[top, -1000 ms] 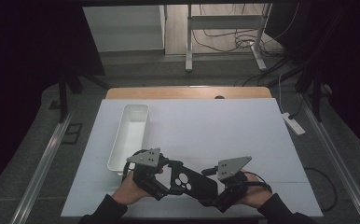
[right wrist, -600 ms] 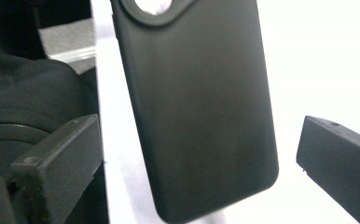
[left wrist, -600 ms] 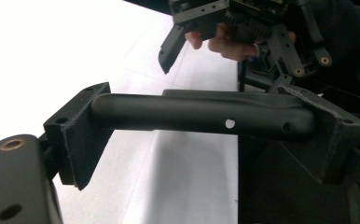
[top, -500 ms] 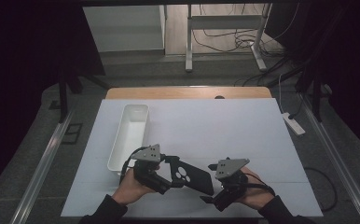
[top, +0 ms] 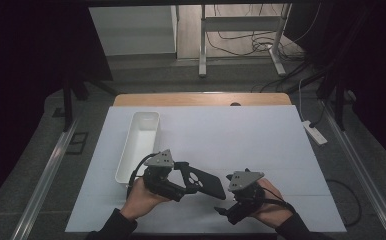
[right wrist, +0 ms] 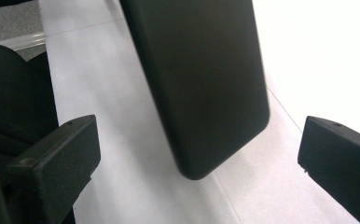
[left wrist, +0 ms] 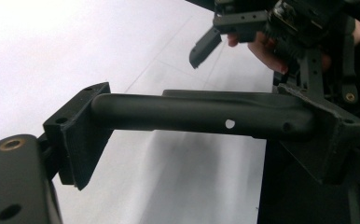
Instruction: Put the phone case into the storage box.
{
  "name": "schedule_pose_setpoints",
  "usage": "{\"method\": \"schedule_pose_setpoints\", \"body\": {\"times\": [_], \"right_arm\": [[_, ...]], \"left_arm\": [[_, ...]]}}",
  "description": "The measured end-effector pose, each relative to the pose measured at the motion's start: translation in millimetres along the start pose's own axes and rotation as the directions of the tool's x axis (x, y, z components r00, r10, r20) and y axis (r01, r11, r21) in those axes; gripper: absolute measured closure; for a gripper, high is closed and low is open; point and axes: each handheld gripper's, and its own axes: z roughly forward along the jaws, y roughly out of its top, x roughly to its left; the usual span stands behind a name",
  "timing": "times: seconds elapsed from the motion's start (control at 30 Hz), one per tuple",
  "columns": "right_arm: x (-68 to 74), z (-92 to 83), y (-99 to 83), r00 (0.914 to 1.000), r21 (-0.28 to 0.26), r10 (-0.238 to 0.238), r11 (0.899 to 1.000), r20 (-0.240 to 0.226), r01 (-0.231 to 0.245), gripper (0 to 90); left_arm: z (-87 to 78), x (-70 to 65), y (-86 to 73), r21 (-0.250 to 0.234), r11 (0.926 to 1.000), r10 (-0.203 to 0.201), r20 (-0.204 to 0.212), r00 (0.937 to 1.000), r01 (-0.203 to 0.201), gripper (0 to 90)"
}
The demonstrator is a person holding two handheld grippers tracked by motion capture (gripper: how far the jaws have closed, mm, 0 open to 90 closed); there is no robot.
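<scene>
A flat black phone case [top: 206, 184] with round cut-outs hangs just above the white table sheet [top: 241, 135], near the front. My left gripper [top: 185, 175] is shut on its left end. In the left gripper view the case [left wrist: 169, 109] spans edge-on between the two pads of my left gripper [left wrist: 201, 119]. My right gripper [top: 228, 212] sits to the right of the case, near the table's front edge, open and apart from it. In the right gripper view my right gripper [right wrist: 201, 140] has its jaws spread wide, and the case's rounded end [right wrist: 201, 74] lies beyond them, untouched.
A long white tray [top: 131, 152] stands at the left of the sheet, just behind my left hand. The wooden table edge [top: 201, 99] runs along the back. A white power strip [top: 313, 132] lies on the floor at the right.
My right gripper has swung its jaws off the case's right end and down toward the table's front edge. The left gripper keeps the case in the same place.
</scene>
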Motion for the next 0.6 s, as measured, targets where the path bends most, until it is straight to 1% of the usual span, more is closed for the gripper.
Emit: {"method": "schedule_pose_setpoints", "body": {"times": [0.03, 0.07, 0.1, 0.13, 0.2, 0.23, 0.3, 0.37, 0.47, 0.53, 0.6], "right_arm": [[0.1, 0.5, 0.2, 1.0000, 0.005, 0.004, 1.000, 0.000, -0.004, 0.0], [0.1, 0.5, 0.2, 1.0000, 0.005, 0.004, 1.000, 0.000, -0.004, 0.0], [-0.1, 1.8, 0.7, 1.0000, 0.014, 0.006, 1.000, -0.001, -0.006, 0.0], [0.8, 2.2, 1.0, 0.9999, 0.013, 0.014, 1.000, 0.003, -0.015, 0.0], [1.6, 2.8, 1.5, 0.9997, 0.016, 0.023, 1.000, 0.012, -0.023, 0.0], [1.8, 3.6, 3.1, 0.9992, 0.032, 0.033, 0.999, 0.020, -0.034, 0.0], [2.4, 3.8, 3.9, 0.9989, 0.038, 0.039, 0.998, 0.027, -0.040, 0.1], [3.4, 4.5, 4.7, 0.9987, 0.036, 0.046, 0.998, 0.023, -0.047, 0.1], [3.1, 4.8, 5.6, 0.9961, 0.034, 0.076, 0.996, 0.044, -0.078, 0.1], [2.3, 5.9, 6.5, 0.9925, 0.035, 0.100, 0.994, 0.070, -0.103, 0.0], [1.9, 6.7, 7.6, 0.9890, 0.036, 0.123, 0.991, 0.082, -0.126, 0.0]], "left_arm": [[-0.3, 0.0, 1.6, 0.005, 1.0000, -0.004, -0.015, 0.9999, 0.004, 14.8], [-0.3, 0.0, 1.6, 0.005, 1.0000, -0.004, -0.015, 0.9999, 0.004, 14.8], [-0.7, 0.1, 3.6, 0.014, 0.9998, -0.011, -0.034, 0.9994, 0.012, 14.8], [-0.8, 0.3, 4.8, 0.014, 0.9997, -0.020, -0.042, 0.9989, 0.021, 14.8], [-1.1, 0.8, 6.0, 0.015, 0.9995, -0.026, -0.046, 0.9986, 0.027, 14.8], [-1.5, 0.9, 8.5, 0.016, 0.9992, -0.036, -0.053, 0.9979, 0.037, 14.8], [-1.6, 0.4, 10.1, 0.017, 0.9990, -0.040, -0.055, 0.9977, 0.041, 14.8], [-2.0, -0.7, 13.3, 0.025, 0.9990, -0.035, -0.061, 0.9975, 0.037, 14.8], [-1.9, -1.9, 18.1, 0.032, 0.9985, -0.043, -0.069, 0.9967, 0.045, 14.8], [-0.5, -2.9, 21.9, 0.042, 0.9973, -0.057, -0.072, 0.9958, 0.060, 14.8], [0.8, -3.7, 23.1, 0.045, 0.9967, -0.064, -0.073, 0.9953, 0.067, 14.8]]}}
